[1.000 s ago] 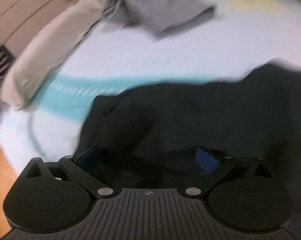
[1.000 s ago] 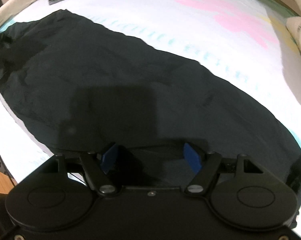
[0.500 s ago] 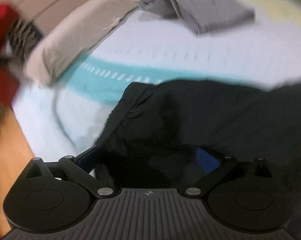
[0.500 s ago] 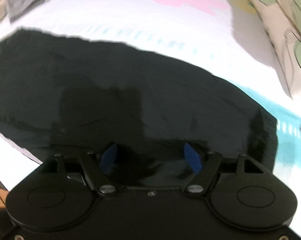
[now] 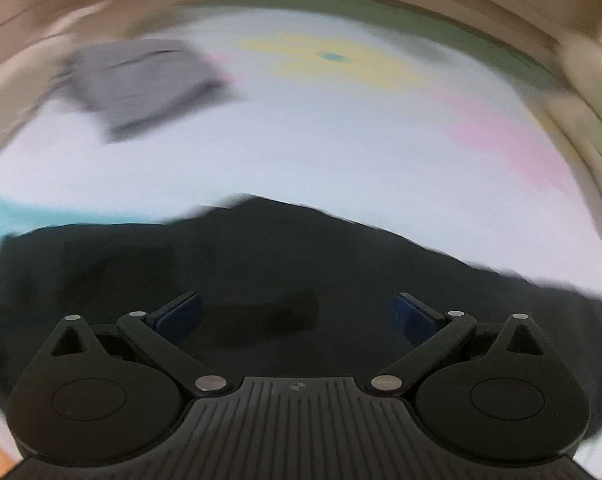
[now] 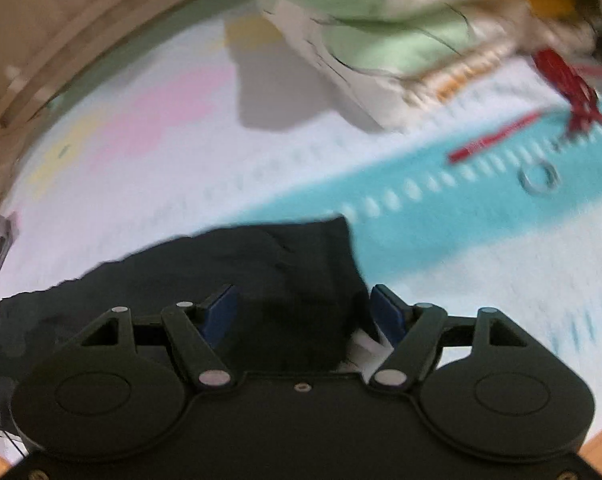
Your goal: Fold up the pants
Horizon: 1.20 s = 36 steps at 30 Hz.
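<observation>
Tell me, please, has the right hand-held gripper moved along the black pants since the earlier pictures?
Yes. The right hand-held gripper now sits at the pants' end corner, nearer the green-and-white bedding, which was off at the right edge before.

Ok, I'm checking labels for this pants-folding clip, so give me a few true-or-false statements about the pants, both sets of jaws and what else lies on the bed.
1. The black pants lie on the patterned bedsheet. True.
2. The left gripper is clamped shut on cloth. False: its jaws stand wide apart above the pants.
3. The right gripper is open over a pants end. True.
4. A folded red garment lies beyond the pants. False: the folded garment is grey.
5. A small metal ring lies on the teal stripe. True.
</observation>
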Motion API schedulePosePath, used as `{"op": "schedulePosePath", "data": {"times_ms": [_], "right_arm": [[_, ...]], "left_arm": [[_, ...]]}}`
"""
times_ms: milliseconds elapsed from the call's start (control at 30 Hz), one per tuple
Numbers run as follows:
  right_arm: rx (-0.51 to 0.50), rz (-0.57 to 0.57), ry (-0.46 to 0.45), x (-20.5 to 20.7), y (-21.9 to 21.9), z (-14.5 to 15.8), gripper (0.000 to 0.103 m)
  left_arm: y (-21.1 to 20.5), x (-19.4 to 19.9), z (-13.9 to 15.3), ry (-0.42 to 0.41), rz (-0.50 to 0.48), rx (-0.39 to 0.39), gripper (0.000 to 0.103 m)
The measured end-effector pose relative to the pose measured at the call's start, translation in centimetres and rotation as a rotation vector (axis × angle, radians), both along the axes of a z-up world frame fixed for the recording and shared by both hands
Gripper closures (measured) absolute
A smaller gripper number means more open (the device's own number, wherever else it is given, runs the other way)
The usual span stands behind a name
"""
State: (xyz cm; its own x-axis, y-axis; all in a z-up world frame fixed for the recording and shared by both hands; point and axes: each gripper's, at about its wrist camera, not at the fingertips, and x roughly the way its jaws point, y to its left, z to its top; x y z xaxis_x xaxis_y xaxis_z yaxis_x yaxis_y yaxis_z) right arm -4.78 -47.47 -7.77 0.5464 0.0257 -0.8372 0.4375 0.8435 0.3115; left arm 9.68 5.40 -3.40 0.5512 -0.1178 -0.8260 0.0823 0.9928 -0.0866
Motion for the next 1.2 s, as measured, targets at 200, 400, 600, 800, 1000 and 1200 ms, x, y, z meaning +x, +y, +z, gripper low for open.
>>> {"op": "schedulePosePath", "data": {"times_ms": [200, 400, 600, 800, 1000, 1200], "right_arm": [[0.045, -0.008, 0.026, -2.0, -1.1, -1.3, 0.025], [0.090, 0.014, 0.000, -0.8, -0.5, -1.6, 0.069], [0.067, 0.013, -0.026, -0.8, 0.2, 0.2, 0.075], [0.078, 0.048, -0.172, -0.2, 2.8, 5.2, 0.076], [0.128, 0.179, -0.329, 2.3, 9.5, 9.8, 0.076], [0.237, 0.355, -0.379, 6.5, 18.5, 10.8, 0.076]], "left_arm": [[-7.4, -1.2, -2.1, 0.075, -0.208, -0.030, 0.001], [-11.3, -2.4, -3.6, 0.100, -0.312, -0.022, 0.001], [-14.6, -3.5, -4.6, 0.086, -0.382, 0.018, 0.001], [-16.3, -3.8, -6.8, 0.130, -0.409, 0.085, 0.001], [-16.6, -3.8, -6.7, 0.123, -0.437, 0.097, 0.001], [-10.6, -3.5, -3.5, 0.060, -0.277, 0.077, 0.001]]}}
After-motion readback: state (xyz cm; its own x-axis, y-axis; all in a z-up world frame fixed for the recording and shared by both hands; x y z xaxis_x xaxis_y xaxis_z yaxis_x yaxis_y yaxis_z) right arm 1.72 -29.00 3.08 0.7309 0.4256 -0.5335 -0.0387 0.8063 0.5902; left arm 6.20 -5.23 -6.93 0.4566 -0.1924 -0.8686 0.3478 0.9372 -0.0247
